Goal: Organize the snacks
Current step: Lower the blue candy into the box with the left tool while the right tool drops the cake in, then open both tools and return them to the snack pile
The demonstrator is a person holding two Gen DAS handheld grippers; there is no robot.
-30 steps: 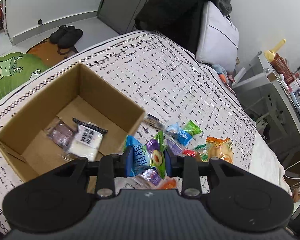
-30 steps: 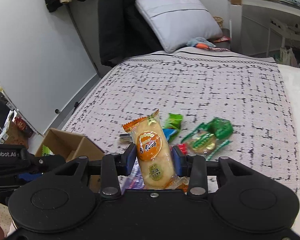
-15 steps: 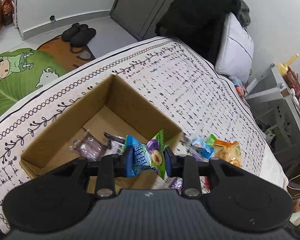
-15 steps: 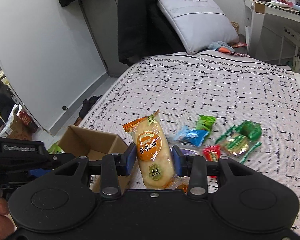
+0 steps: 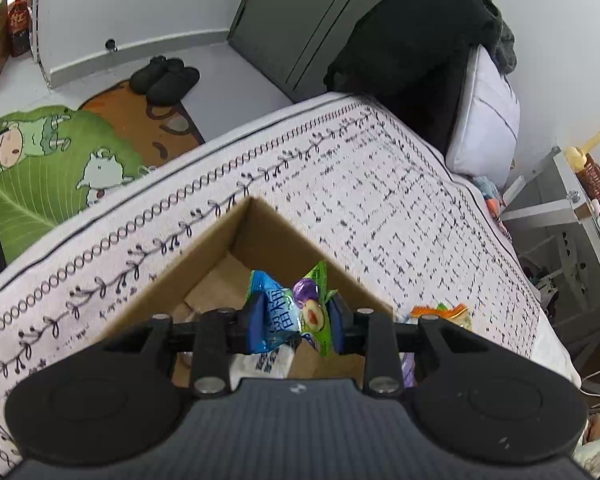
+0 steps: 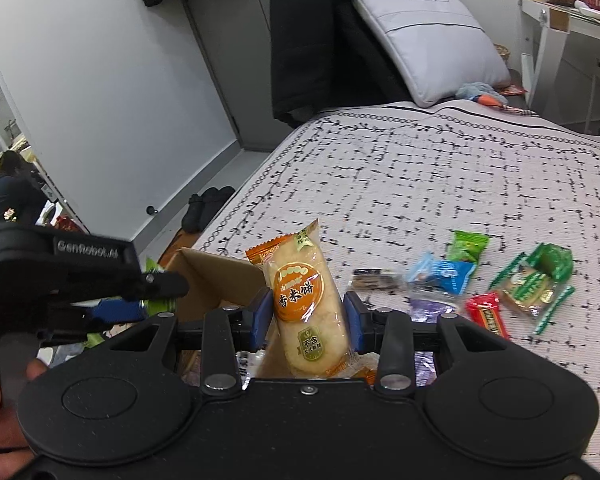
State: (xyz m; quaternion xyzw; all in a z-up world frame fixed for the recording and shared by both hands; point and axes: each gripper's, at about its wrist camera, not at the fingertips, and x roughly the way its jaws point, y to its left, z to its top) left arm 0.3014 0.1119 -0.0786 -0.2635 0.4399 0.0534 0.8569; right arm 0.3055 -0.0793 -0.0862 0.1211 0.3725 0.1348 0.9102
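Left tongs (image 5: 293,317) clamped on plum candy packet (image 5: 296,312) over cardboard box (image 5: 284,236) (on bed), right tongs (image 6: 307,317) clamped on rice cracker packet (image 6: 306,300)

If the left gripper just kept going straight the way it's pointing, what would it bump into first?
Most likely the cardboard box. The left gripper, shut on a blue and green plum candy packet, points down into the open box, toward its far corner. Whether floor or wall comes first is unclear.
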